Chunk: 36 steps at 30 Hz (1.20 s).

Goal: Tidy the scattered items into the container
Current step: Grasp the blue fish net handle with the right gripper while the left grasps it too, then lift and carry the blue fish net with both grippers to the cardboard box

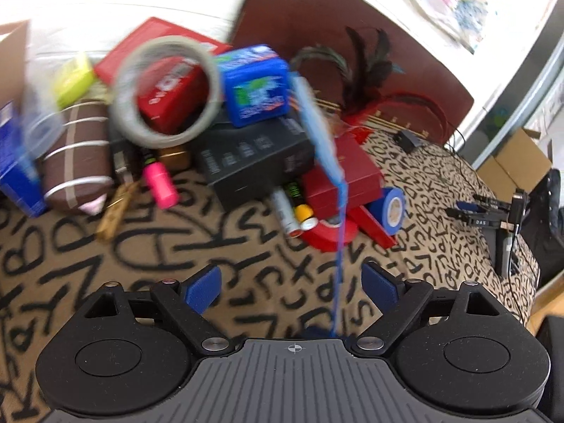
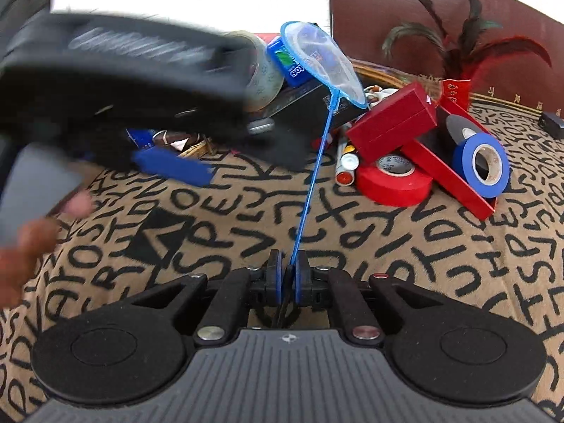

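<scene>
My right gripper (image 2: 289, 282) is shut on the thin handle of a small blue fish net (image 2: 324, 60), which sticks up and forward over the pile. The net also shows blurred in the left wrist view (image 1: 319, 130). My left gripper (image 1: 292, 285) is open and empty above the patterned cloth; it shows blurred at the left of the right wrist view (image 2: 123, 81). A clear tape roll (image 1: 165, 91) lies on the pile of scattered items. A cardboard box (image 1: 12, 56) stands at the far left.
The pile holds a black box (image 1: 253, 162), a blue tissue pack (image 1: 257, 84), a red box (image 2: 394, 120), red tape (image 2: 394, 179), blue tape (image 2: 483, 165), a pink marker (image 1: 160, 183), a toy football (image 1: 75, 162) and batteries (image 1: 292, 208). A feather ornament (image 2: 454, 46) stands behind.
</scene>
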Available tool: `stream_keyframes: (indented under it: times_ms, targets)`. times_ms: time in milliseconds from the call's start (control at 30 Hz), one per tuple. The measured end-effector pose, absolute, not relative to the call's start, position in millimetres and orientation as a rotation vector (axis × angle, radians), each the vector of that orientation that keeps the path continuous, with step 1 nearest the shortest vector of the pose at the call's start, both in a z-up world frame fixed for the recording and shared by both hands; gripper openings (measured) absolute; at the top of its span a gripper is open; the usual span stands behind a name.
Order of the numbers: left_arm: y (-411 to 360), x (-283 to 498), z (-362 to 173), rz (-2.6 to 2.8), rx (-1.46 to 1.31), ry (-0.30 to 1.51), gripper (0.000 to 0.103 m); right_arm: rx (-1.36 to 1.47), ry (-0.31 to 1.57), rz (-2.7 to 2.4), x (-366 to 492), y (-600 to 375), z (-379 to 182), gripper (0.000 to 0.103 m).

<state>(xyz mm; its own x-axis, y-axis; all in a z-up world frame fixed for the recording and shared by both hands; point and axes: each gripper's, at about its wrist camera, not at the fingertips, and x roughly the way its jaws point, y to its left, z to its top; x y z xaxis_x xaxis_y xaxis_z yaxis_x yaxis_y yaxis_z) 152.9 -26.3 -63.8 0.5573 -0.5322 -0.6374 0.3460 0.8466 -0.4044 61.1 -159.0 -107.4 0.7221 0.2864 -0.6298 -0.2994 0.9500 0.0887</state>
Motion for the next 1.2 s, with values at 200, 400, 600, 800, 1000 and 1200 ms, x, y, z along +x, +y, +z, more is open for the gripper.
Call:
stream_keyframes:
  times_ms: [200, 400, 600, 800, 1000, 1200]
  targets:
    - [-51, 177, -61, -0.545, -0.224, 0.809, 0.090, -0.033, 0.691, 0.335, 60, -158, -108, 0.008]
    - [-54, 198, -78, -0.591, -0.336, 0.902, 0.023, -0.033, 0.692, 0.342, 62, -158, -109, 0.009]
    - [-44, 184, -76, -0.602, -0.336, 0.864, 0.000, -0.025, 0.701, 0.343, 61, -157, -108, 0.009]
    - [-22, 160, -63, -0.586, -0.376, 0.828, 0.000, 0.020, 0.712, 0.365, 49, -156, -100, 0.008]
    - [11, 129, -29, -0.547, -0.395, 0.723, 0.000, 0.017, 0.658, 0.450, 32, -137, -73, 0.008]
    - [68, 109, 22, -0.480, -0.401, 0.612, 0.000, -0.008, 0.576, 0.575, 30, -95, -31, 0.008]
